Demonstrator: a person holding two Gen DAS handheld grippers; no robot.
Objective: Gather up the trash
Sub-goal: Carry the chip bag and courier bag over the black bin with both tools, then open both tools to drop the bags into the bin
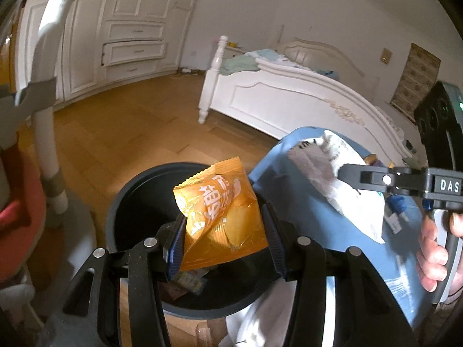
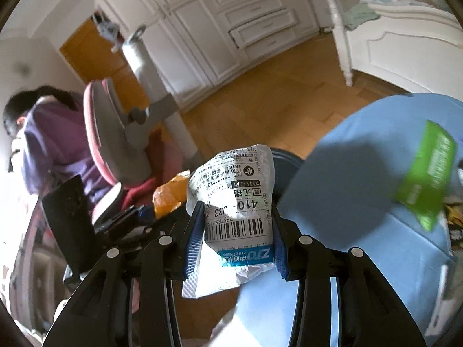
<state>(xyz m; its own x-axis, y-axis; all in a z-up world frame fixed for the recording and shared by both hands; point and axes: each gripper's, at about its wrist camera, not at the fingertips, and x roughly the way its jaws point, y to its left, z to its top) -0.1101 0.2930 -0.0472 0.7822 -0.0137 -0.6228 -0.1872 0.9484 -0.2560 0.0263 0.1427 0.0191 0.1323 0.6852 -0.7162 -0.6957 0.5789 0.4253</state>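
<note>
While some wrappers already lie below in the round black bin [image 1: 121,211], left fingers [image 1: 176,231] clamp a crinkled orange snack packet [image 1: 222,211], right fingers [image 2: 194,234] a white courier mailer [image 2: 237,202]; neither dropped yet.

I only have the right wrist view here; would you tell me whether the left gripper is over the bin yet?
Observer: Yes. The left gripper holds the orange snack bag right above the open black bin.
Operator: Thank you. Is anything in the bin already?
Observer: Some wrappers lie at its bottom.
Operator: And where does my white courier pouch sit relative to the bin?
Observer: The right gripper holds the courier pouch over the blue tablecloth, to the right of the bin, not above it.
</note>
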